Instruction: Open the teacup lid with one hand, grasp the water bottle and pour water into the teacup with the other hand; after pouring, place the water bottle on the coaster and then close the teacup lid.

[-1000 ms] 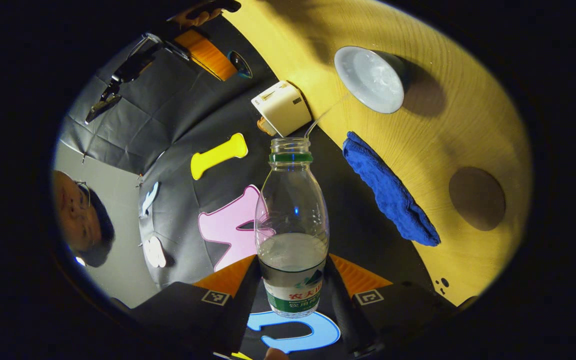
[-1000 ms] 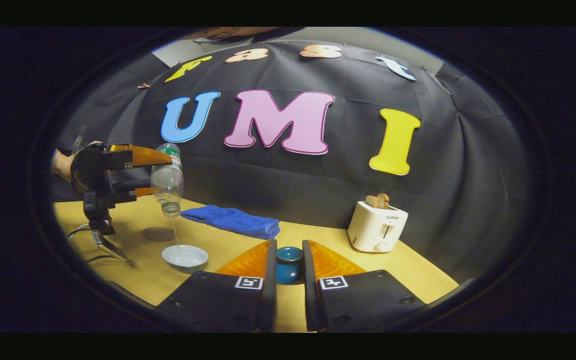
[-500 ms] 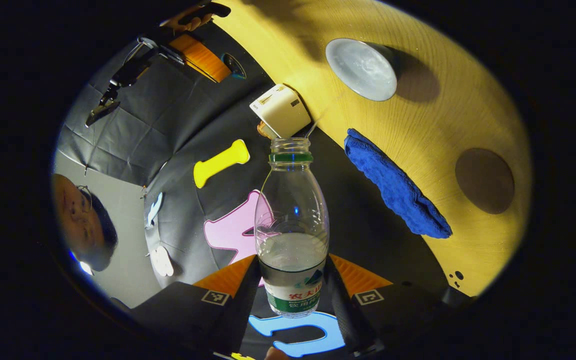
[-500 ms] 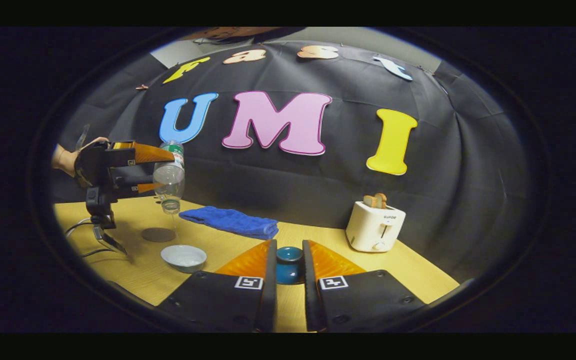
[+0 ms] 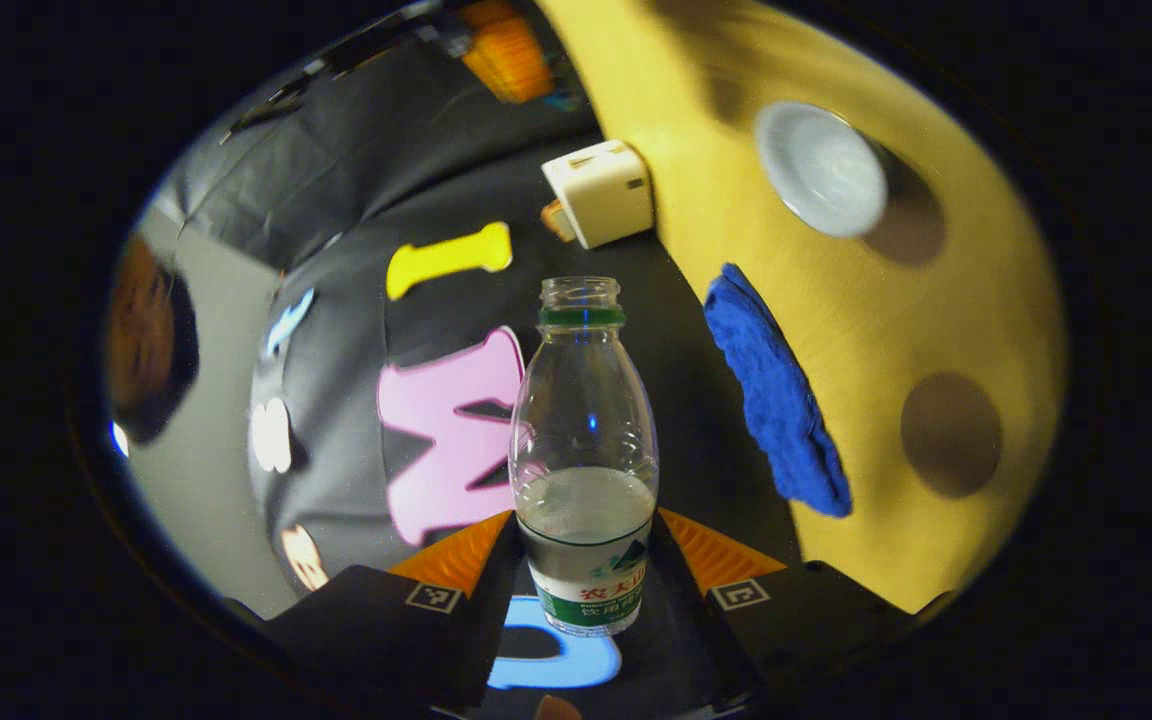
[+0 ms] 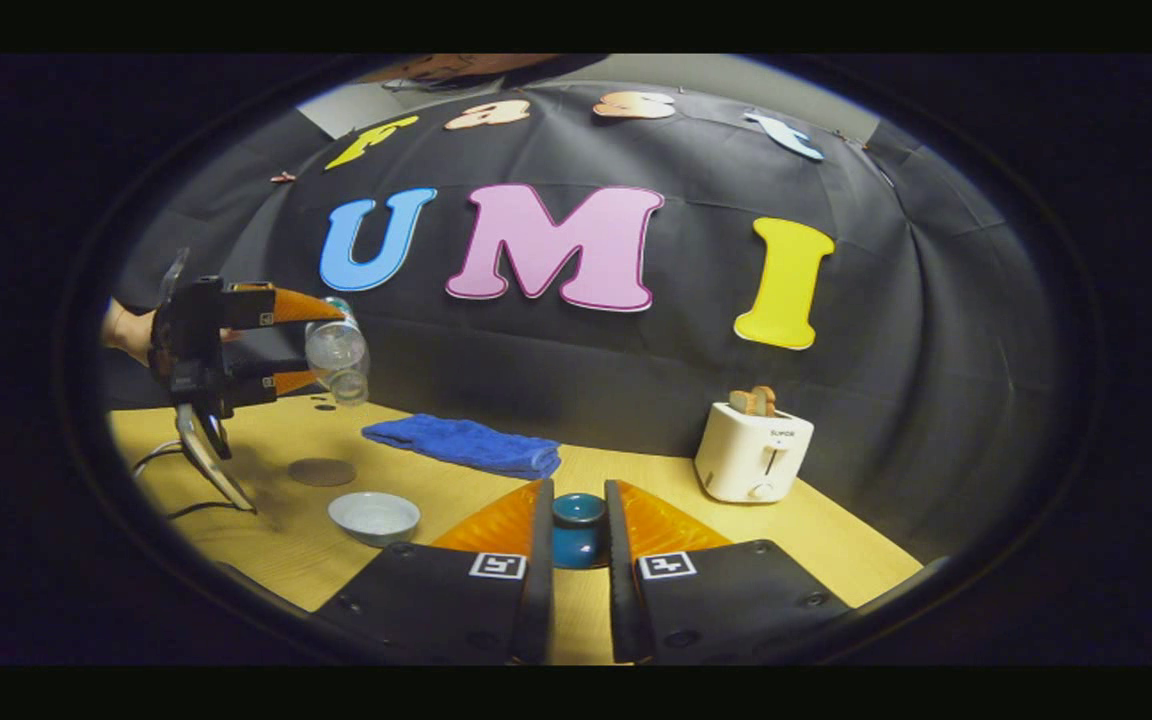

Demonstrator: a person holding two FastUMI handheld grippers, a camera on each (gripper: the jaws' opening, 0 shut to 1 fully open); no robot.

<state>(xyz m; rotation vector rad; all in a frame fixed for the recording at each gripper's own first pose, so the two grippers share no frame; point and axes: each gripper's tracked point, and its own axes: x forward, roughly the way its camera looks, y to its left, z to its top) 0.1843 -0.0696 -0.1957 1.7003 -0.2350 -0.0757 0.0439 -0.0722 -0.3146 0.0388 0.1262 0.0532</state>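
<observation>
The left gripper [image 5: 584, 560] clamped both fingers on a capless water bottle [image 5: 584, 440], held tilted in the air above the yellow table [image 6: 436, 480]. The right gripper [image 6: 577, 545] gripped the teal lid [image 6: 577, 528] between nearly closed fingers. The white teacup [image 6: 373, 516] sat open near the round coaster [image 6: 322, 471] and a blue cloth [image 6: 461, 445].
</observation>
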